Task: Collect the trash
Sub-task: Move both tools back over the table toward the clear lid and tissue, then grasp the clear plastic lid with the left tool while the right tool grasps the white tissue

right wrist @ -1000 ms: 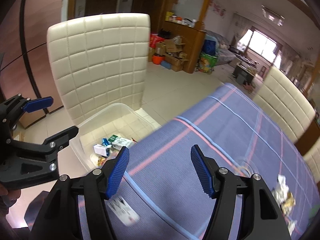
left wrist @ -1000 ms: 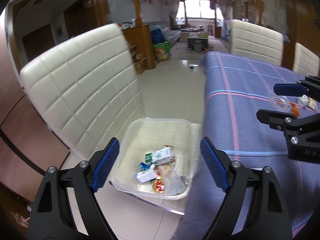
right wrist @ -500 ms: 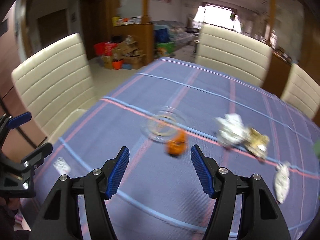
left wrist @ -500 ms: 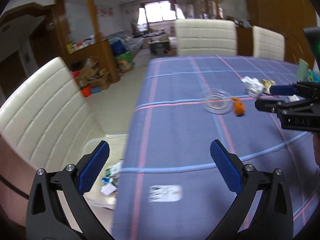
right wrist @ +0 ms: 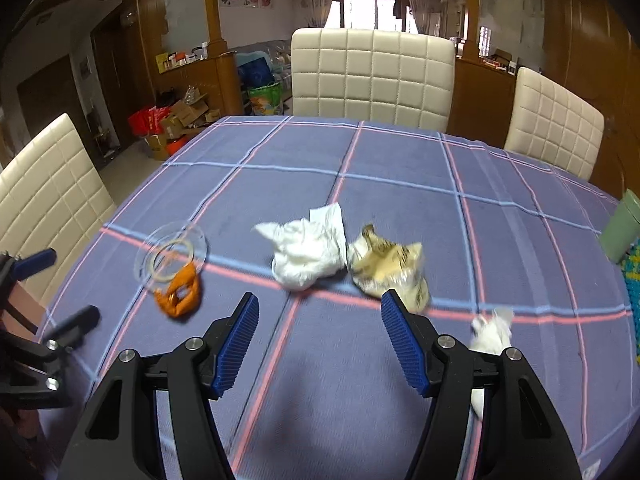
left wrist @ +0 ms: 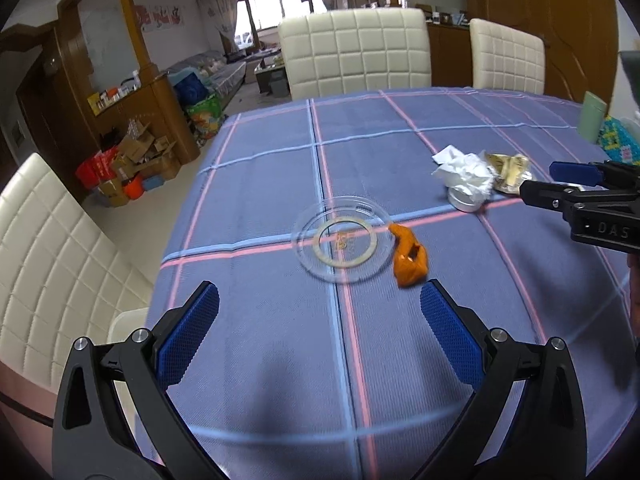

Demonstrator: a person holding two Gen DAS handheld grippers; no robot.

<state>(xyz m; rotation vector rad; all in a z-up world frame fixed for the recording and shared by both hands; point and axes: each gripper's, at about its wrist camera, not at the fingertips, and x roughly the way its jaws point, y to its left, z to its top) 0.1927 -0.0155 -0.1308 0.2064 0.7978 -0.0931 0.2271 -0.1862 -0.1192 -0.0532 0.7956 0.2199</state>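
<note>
1. The left tool [left wrist: 320,312] is seen spread wide above the worktop [left wrist: 260,184], nothing between its blue pads [left wrist: 188,340].
2. The right tool [right wrist: 316,336] is held partly spread, and nothing is caught between its pads either.
3. Just ahead of the left tool, a clear plastic lid [left wrist: 342,238] is found lying flat near the middle of the worktop, a pale ring showing at its centre.
4. An orange scrap [left wrist: 408,258] is seen touching the lid's right rim in the left view; in the right view it lies left of the right tool.
5. Straight ahead of the right tool, a crumpled white tissue [right wrist: 306,250] is spotted, heaped on a small white cup whose rim shows below it.
6. A crinkled gold wrapper [right wrist: 386,268] lies just beside the tissue, toward the worktop's right edge.
7. A small white scrap [right wrist: 490,334] is partly hidden behind the right tool's right finger.
8. A pale green container [right wrist: 620,228] stands at the right edge.
9. Cream quilted chairs [right wrist: 372,76] are ranged along the far and left edges.
</note>
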